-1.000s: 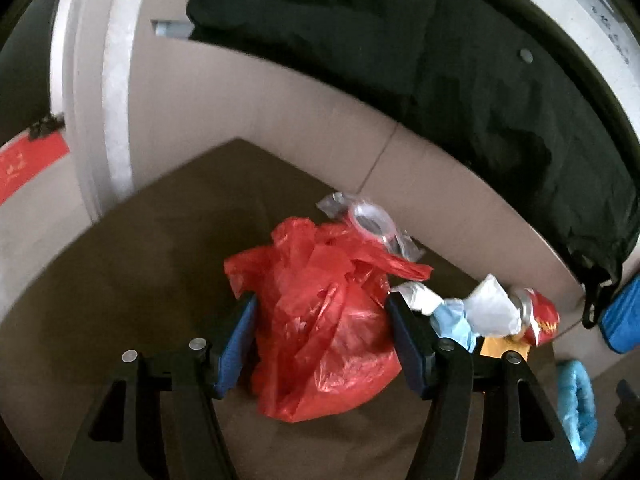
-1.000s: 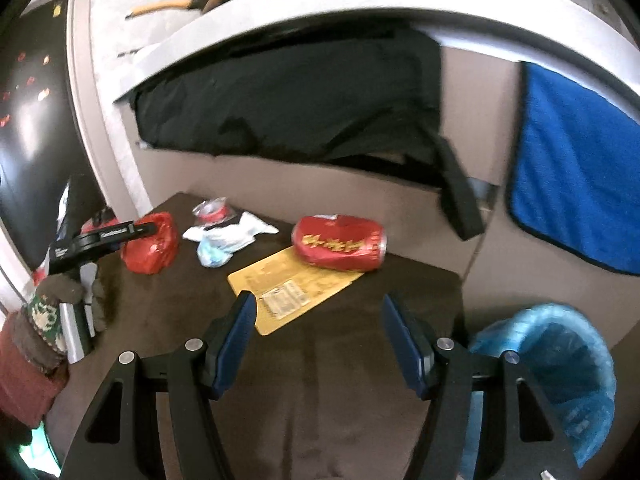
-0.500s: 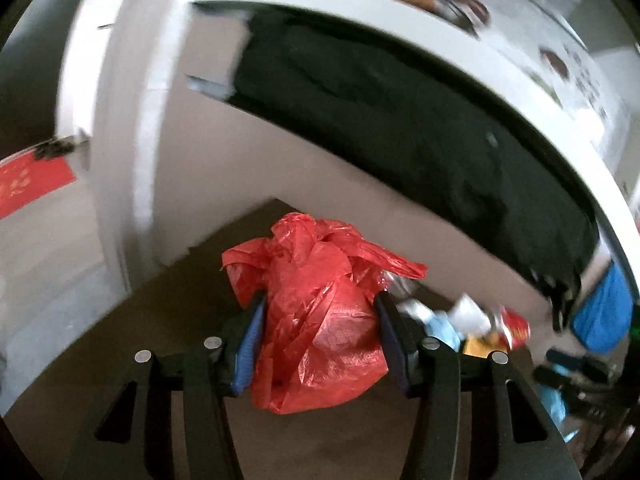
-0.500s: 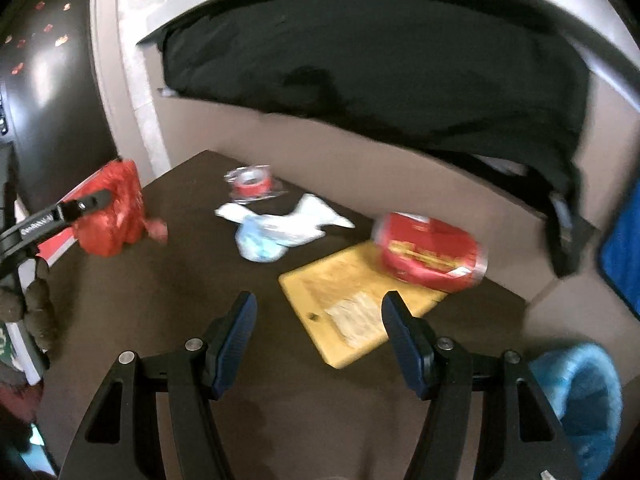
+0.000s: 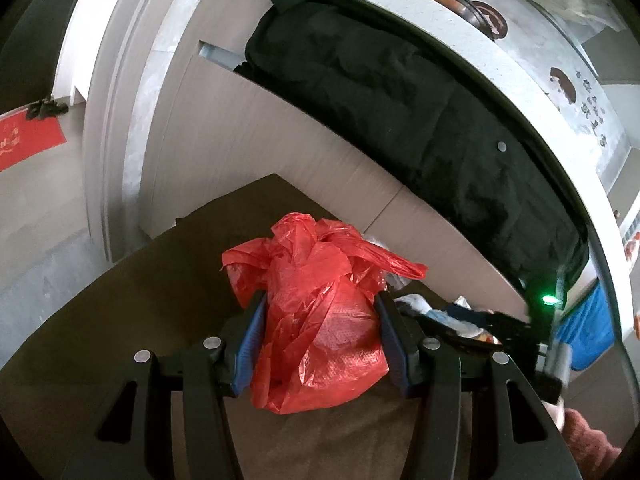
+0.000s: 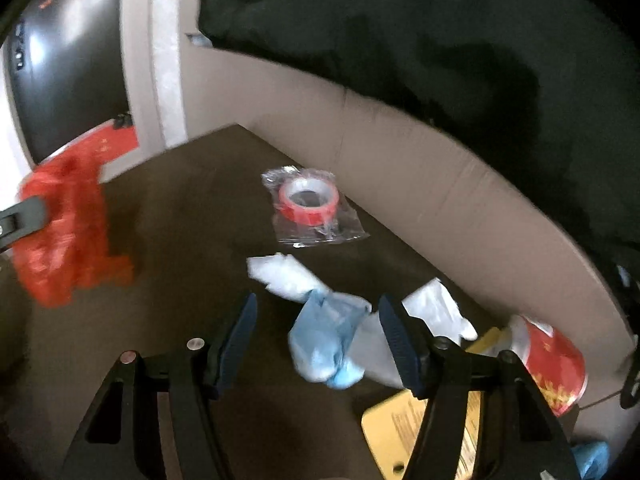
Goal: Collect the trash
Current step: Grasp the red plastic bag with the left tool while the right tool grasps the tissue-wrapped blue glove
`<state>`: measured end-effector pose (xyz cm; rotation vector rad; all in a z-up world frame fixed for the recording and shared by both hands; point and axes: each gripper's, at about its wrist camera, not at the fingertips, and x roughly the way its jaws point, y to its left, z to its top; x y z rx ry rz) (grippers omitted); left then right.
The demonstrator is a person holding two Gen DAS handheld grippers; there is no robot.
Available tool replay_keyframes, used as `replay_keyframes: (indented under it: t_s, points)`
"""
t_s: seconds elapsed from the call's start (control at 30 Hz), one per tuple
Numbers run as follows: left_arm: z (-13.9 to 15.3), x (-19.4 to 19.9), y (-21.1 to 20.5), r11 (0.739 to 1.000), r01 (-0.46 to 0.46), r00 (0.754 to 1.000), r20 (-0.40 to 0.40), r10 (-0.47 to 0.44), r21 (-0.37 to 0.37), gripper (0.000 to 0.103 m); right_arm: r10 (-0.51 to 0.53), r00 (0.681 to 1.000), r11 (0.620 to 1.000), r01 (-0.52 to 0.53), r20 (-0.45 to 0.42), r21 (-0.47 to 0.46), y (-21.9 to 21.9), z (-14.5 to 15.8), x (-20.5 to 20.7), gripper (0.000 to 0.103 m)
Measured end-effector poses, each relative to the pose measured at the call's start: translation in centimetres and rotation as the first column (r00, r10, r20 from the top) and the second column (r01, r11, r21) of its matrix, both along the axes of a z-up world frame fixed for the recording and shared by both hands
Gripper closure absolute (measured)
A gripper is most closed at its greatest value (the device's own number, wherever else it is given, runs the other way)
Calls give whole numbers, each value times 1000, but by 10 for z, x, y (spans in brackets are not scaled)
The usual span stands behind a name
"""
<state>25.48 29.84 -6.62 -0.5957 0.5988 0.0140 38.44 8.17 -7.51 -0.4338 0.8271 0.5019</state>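
My left gripper (image 5: 320,320) is shut on a crumpled red plastic bag (image 5: 316,320) and holds it above the dark brown table (image 5: 132,296); the bag also shows at the left of the right wrist view (image 6: 64,232). My right gripper (image 6: 316,324) is open, low over the table, with a crumpled light blue wrapper (image 6: 326,340) between its fingers. White crumpled paper (image 6: 284,276) lies just beyond it. A red tape roll in a clear bag (image 6: 312,204) lies farther back. A red can (image 6: 552,364) and a yellow card (image 6: 416,436) lie at the right.
A beige cabinet front (image 6: 400,168) runs along the table's far edge, with a black cloth (image 6: 440,40) hanging over it. A blue-lined bin (image 6: 592,456) shows at the lower right. A blue towel (image 5: 588,332) hangs at the right in the left wrist view.
My left gripper has closed on the red bag and lifted it off the table. My right gripper has moved left and forward, from the can and card to the blue wrapper.
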Motion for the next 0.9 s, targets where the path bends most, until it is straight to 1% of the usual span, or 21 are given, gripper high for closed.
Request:
replay_keyframes:
  t_s: [0.13,0.17,0.2,0.23,0.27,0.33,0.47,0.6,0.7,0.77,0.8,0.9]
  points:
    - [0,-2,-2,1000,11,1000,1,-11,2,49,-52,996,998,50,-73,-32,-6,-20,15,52]
    - [0,-1,-2,1000,14,1000,1,-14,3,49,-54,995,998,53,-84,-24,-10,-21,15,53]
    - [0,0,-4,1000,19,1000,-2,-18,7,49,-59,993,998,60,-99,2,-17,-20,13,58]
    - [-1,1,-5,1000,22,1000,-5,-22,11,48,-70,991,998,70,-110,2,-22,-20,13,65]
    - [-2,2,-5,1000,26,1000,-10,-26,15,48,-75,990,997,76,-118,4,-25,-19,11,66]
    - [-4,4,-7,999,32,999,-18,-31,22,49,-79,987,996,83,-136,22,-38,-15,4,70]
    - [-5,4,-12,998,38,999,-7,-38,40,49,-64,984,994,78,-165,82,-62,1,-23,71]
    - [-4,5,-17,997,51,999,10,-52,57,49,-65,987,986,87,-150,143,-92,25,-55,71]
    - [-6,7,-22,995,63,998,10,-64,76,49,-95,986,974,121,-138,191,-122,41,-75,71]
    - [-5,8,-27,992,61,998,3,-62,108,49,-121,984,965,148,-131,217,-140,50,-84,71]
    - [-5,7,-30,991,63,998,-2,-63,117,49,-138,981,955,168,-134,243,-154,55,-92,71]
    - [4,-1,-45,989,80,997,7,-81,128,49,-164,976,936,199,-139,289,-182,64,-109,71]
